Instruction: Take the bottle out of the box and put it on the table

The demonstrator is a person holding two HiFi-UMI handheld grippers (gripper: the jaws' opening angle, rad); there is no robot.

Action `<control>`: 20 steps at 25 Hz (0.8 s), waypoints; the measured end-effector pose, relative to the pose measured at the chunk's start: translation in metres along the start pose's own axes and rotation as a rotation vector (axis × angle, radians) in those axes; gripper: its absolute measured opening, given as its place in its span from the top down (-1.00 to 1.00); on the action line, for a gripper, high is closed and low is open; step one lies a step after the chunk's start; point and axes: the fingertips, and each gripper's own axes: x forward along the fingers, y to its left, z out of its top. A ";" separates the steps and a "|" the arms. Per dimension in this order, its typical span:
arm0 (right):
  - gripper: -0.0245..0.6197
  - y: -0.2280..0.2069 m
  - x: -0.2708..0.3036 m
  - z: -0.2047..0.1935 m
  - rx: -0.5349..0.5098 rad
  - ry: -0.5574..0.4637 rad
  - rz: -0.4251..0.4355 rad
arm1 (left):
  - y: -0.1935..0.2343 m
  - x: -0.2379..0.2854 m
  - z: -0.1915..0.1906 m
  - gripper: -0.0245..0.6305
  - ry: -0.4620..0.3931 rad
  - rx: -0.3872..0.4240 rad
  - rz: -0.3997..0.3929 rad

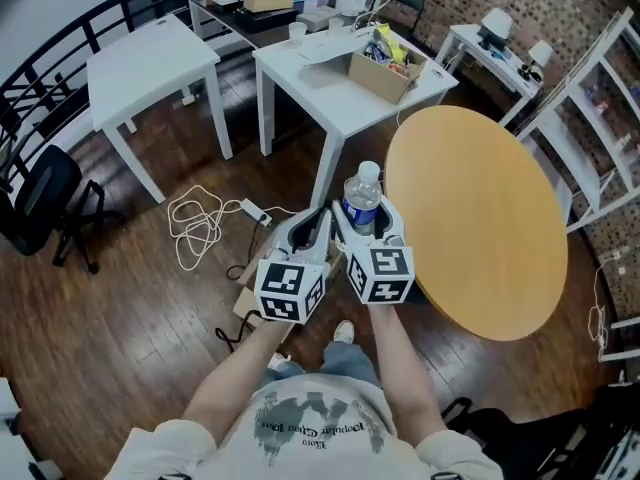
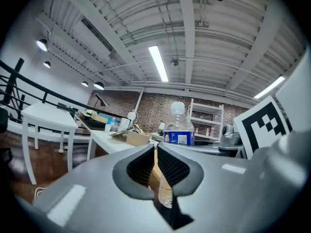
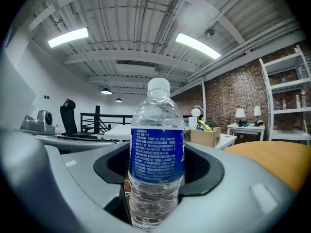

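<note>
A clear water bottle (image 1: 362, 200) with a blue label and white cap stands upright between the jaws of my right gripper (image 1: 366, 220), which is shut on its body. In the right gripper view the bottle (image 3: 156, 154) fills the middle, with both jaws of the right gripper (image 3: 158, 168) pressed against its sides. Close beside it on the left, my left gripper (image 1: 318, 224) has its jaws almost together and nothing between them. From the left gripper view the bottle (image 2: 179, 127) shows just beyond the left gripper (image 2: 156, 165). A corner of the cardboard box (image 1: 246, 300) on the floor peeks out under the left gripper.
The round wooden table (image 1: 480, 218) lies just right of the grippers. A white table (image 1: 320, 68) with an open carton (image 1: 385, 74) stands ahead, another white table (image 1: 150, 63) to its left. A white cable (image 1: 200, 224) lies on the floor; an office chair (image 1: 45, 203) stands far left.
</note>
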 end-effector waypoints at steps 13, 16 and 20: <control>0.01 -0.172 -0.066 -0.003 0.053 -0.081 -0.211 | -0.147 0.089 -0.037 0.88 0.096 0.054 -0.188; 0.01 -0.215 -0.077 -0.010 0.058 -0.075 -0.247 | -0.181 0.116 -0.051 0.88 0.127 0.037 -0.222; 0.00 -0.273 -0.094 -0.020 0.076 -0.074 -0.291 | -0.224 0.151 -0.068 0.88 0.156 0.042 -0.258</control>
